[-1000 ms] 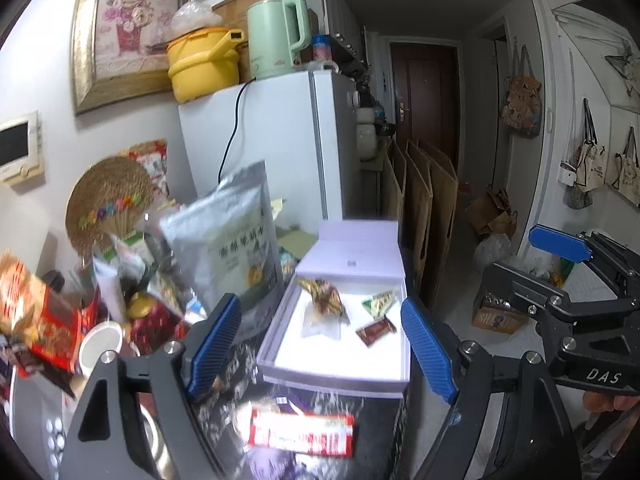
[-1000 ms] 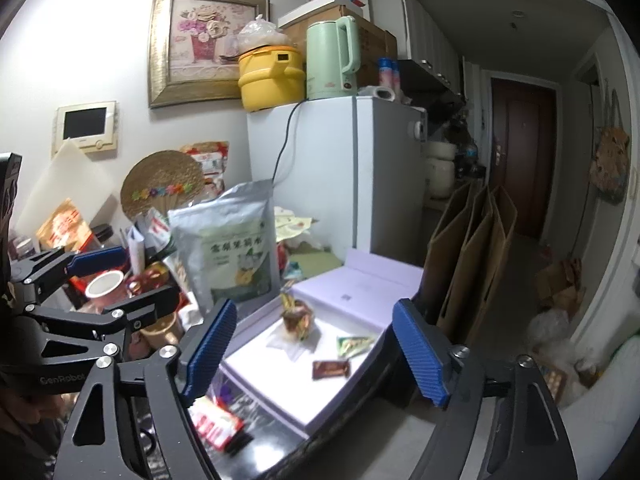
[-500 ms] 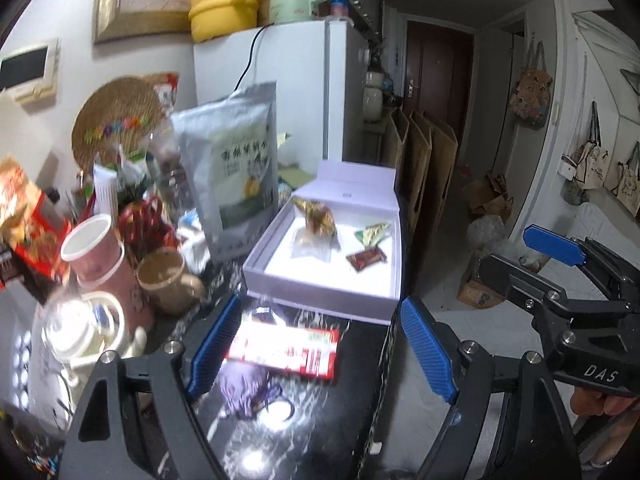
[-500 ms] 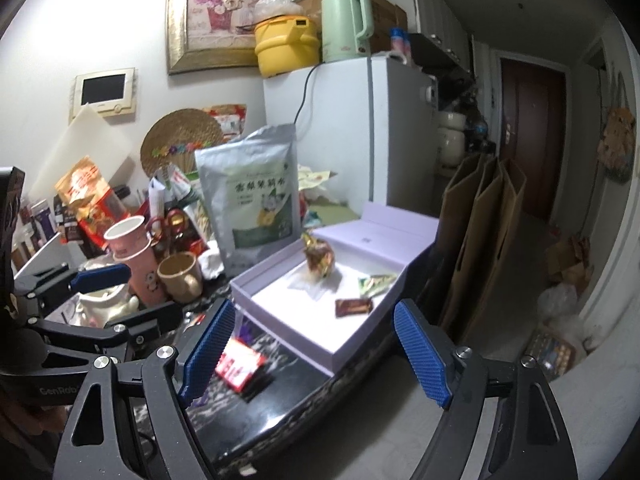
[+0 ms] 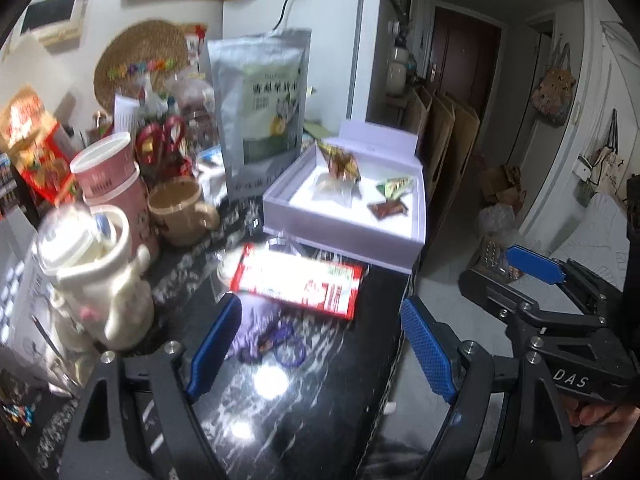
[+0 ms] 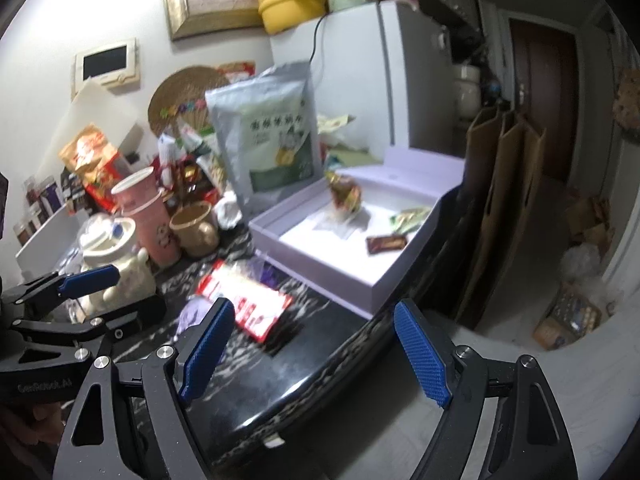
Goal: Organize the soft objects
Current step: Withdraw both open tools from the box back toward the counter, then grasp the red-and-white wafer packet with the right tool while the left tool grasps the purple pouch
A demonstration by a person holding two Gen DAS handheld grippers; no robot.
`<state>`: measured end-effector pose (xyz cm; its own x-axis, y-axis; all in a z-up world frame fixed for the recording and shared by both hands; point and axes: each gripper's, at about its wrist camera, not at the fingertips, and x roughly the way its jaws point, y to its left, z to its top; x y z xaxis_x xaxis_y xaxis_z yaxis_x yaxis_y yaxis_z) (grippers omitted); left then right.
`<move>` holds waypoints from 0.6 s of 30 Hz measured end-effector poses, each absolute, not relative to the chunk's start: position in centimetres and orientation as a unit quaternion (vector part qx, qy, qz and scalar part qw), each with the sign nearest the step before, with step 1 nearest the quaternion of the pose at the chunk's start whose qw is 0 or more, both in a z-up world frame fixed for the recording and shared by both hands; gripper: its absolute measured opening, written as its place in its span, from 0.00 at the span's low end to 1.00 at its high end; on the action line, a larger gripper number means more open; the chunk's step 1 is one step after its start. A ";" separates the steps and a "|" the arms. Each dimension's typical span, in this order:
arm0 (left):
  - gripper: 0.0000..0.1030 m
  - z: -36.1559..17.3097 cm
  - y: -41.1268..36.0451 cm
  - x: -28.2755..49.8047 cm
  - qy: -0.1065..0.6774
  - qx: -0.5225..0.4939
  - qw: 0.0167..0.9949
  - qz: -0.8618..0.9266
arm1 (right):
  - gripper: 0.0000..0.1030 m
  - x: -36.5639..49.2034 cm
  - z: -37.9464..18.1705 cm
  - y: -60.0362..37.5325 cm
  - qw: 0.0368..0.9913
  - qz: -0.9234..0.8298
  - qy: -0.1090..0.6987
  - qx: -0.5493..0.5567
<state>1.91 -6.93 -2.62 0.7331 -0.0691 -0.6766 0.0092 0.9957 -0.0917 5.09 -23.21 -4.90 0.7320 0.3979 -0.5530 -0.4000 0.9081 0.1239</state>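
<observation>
An open lilac box on the dark marble table holds a gold-wrapped sweet, a clear sachet, a green wrapper and a brown bar. In front of it lie a red-and-white packet and a purple wrapper with a ring. My left gripper hangs open above the purple wrapper, holding nothing. My right gripper is open over the table's front edge, also empty.
A silver stand-up pouch leans behind the box. Left of it crowd a tan mug, stacked pink cups, a white jar, red scissors and snack bags. A white fridge stands behind; floor and paper bags lie right.
Both grippers have sunk toward the table and tipped downward, so the red-and-white packet and purple wrapper have come into fuller view. Their jaws have kept the same width.
</observation>
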 end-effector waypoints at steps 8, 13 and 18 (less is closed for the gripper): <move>0.80 -6.0 -4.6 2.5 0.396 -0.082 0.914 -0.031 | 0.81 6.1 -7.7 -21.8 0.912 0.246 0.329 0.006; 0.80 -7.4 -3.1 3.1 0.415 -0.093 0.905 -0.026 | 0.81 6.9 -8.8 -20.5 0.903 0.265 0.339 0.000; 0.80 -8.6 -2.0 3.9 0.433 -0.090 0.897 -0.012 | 0.81 8.2 -9.8 -18.8 0.895 0.278 0.348 -0.015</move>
<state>3.91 -2.02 -8.63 0.6254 -0.0989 -0.7740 -0.0567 0.9836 -0.1714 8.22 -18.84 -9.83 0.6041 0.4869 -0.6309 -0.5072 0.8455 0.1670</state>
